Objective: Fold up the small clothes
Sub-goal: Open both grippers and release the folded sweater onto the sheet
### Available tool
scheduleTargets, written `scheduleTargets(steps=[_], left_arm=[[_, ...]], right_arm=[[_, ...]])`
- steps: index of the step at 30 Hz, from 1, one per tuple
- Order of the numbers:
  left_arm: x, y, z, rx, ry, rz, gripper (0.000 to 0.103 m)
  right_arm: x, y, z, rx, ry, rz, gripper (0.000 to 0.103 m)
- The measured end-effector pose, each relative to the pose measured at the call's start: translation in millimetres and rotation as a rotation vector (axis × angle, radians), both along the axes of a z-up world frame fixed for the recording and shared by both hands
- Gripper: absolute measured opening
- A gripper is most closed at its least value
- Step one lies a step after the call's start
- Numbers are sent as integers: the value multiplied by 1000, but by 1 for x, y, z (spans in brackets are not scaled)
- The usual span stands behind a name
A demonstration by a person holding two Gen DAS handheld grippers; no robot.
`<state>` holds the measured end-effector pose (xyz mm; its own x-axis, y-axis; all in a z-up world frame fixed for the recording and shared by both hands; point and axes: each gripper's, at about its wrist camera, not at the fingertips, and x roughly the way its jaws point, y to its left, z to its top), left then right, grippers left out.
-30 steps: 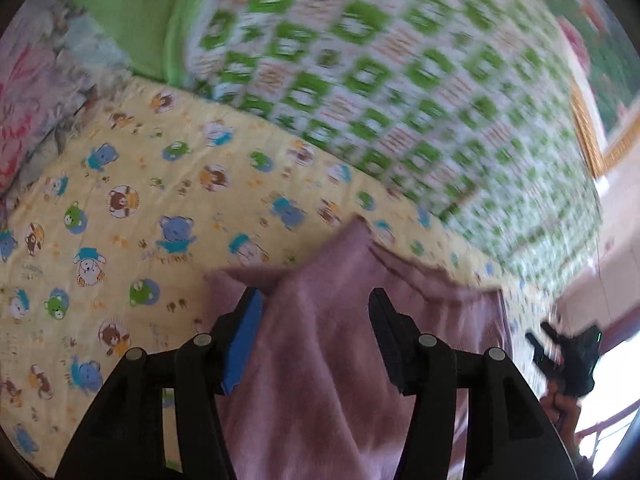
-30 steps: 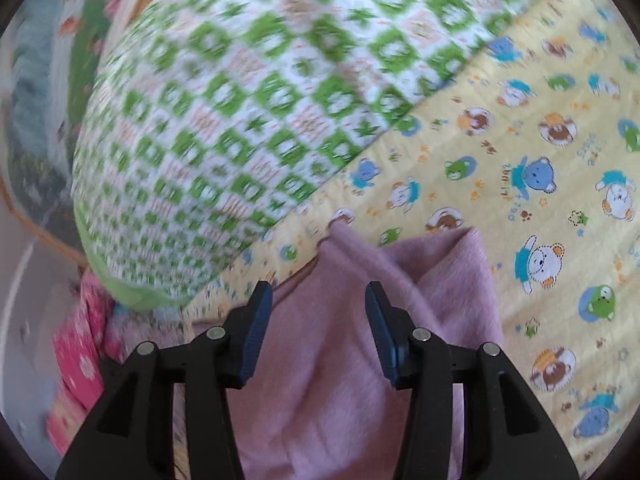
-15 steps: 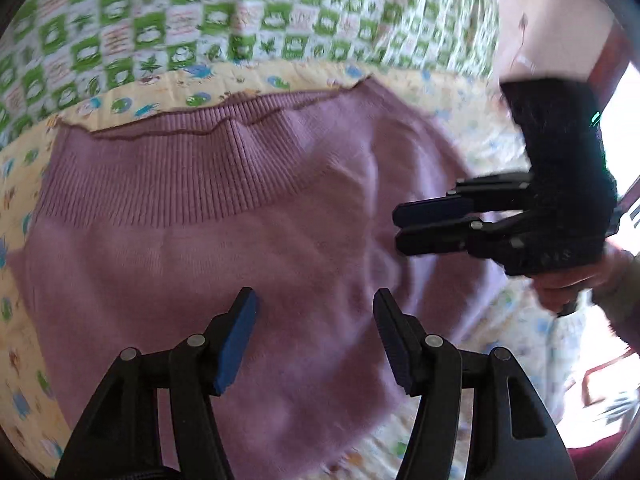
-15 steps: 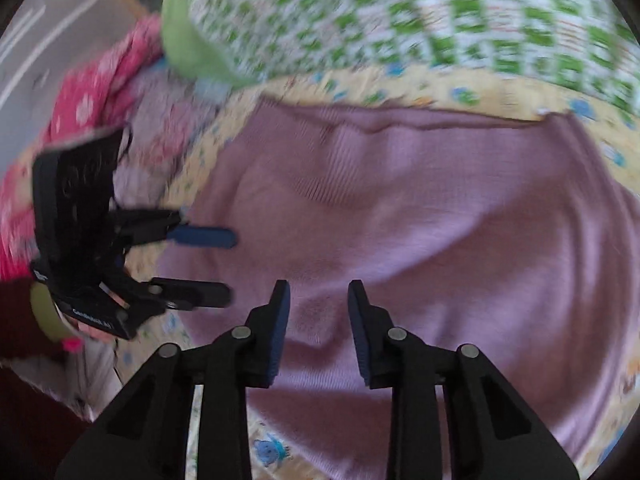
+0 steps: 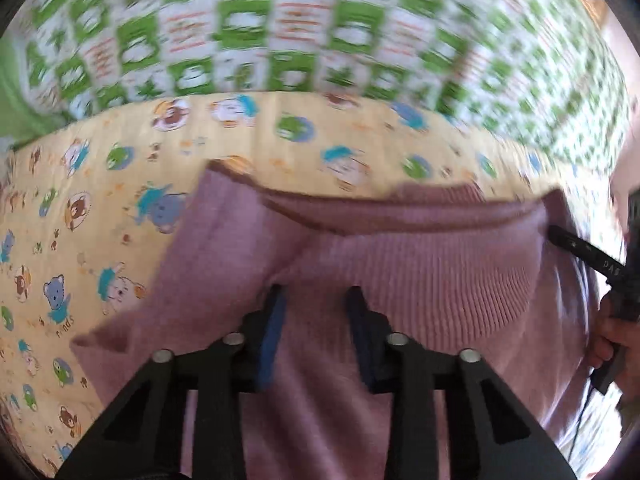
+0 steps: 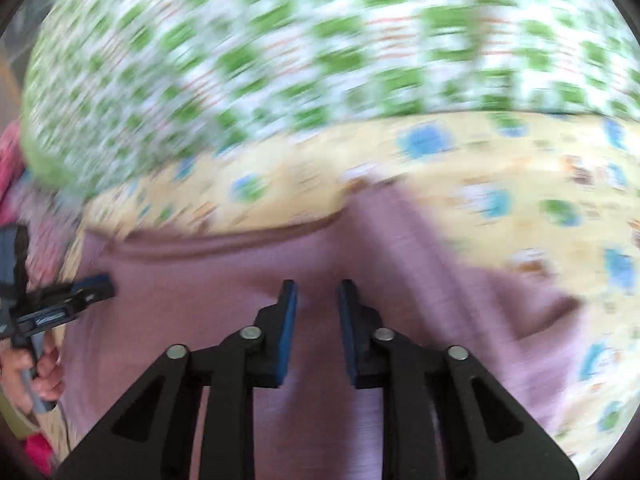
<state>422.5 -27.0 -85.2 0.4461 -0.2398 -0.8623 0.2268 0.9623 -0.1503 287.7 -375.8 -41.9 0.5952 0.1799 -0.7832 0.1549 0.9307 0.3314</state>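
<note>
A mauve knitted garment (image 5: 420, 276) lies on a yellow sheet printed with cartoon animals (image 5: 80, 208); its ribbed band is folded over. It also shows in the right wrist view (image 6: 224, 280). My left gripper (image 5: 314, 296) is open, its jaws a hand's width apart over the cloth, with nothing between them. My right gripper (image 6: 316, 290) is open over the cloth's middle, its gap narrower. The right gripper appears at the right edge of the left wrist view (image 5: 580, 252), and the left gripper at the left edge of the right wrist view (image 6: 80, 296). Both views are motion-blurred.
A green-and-white checked quilt (image 5: 320, 28) is heaped behind the sheet and also fills the top of the right wrist view (image 6: 320, 48). Pink patterned fabric (image 6: 12, 160) lies at the far left of the right wrist view.
Both grippers have swung over the garment and the views shifted. The garment's ribbed band now lies folded over, with more yellow sheet showing. The left gripper's gap is narrower than half a second ago.
</note>
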Motion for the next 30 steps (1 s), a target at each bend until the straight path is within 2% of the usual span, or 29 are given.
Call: scheduleTargets(steps=[1,2,5,6,7,8,10,14,16,18,20,21,24,26,30], left_arm=[[1,5,0,-5,2,10,19],[2,10,0,-10,1,22,14],[-7,31,5,-40,-1,56,14],[-13,35,8,-56,-1,59,15],[-18,37,12,-58,-1,62,28],[-26,39,17,-30,-8,76,50],[-51,42,32,-15,-50,81,63],[-104,42,46,-98,-45,71,66],[-123,41,41,-102,-28,71,67],[-132,36,24,-62,3,95,67],[-131,41,8,-34,38,148,65],[-132,52,0,-45,56,174,65],[-128,72,-17,-34,81,214,63],[-127,78,-24,-23,81,216,64],[-127,83,-18,-16,80,215,62]], right_arm=[[-2,-11,1,25,-2,-35,5],[-5,-20,2,36,-2,-64,1],[-16,-30,12,18,-9,-117,2],[-19,-34,15,34,-12,-127,5],[-25,-36,20,67,-18,-128,6],[-31,-35,25,88,-25,-123,6],[-45,-26,38,91,-46,-91,6],[-83,5,52,136,-69,11,8],[-103,20,48,121,-48,57,17],[-113,29,36,104,-18,56,36],[-127,20,20,115,17,-3,37],[-135,9,11,113,42,-58,37],[-156,-27,0,148,25,-165,34],[-159,-37,0,150,26,-190,32],[-159,-39,15,106,41,-209,34]])
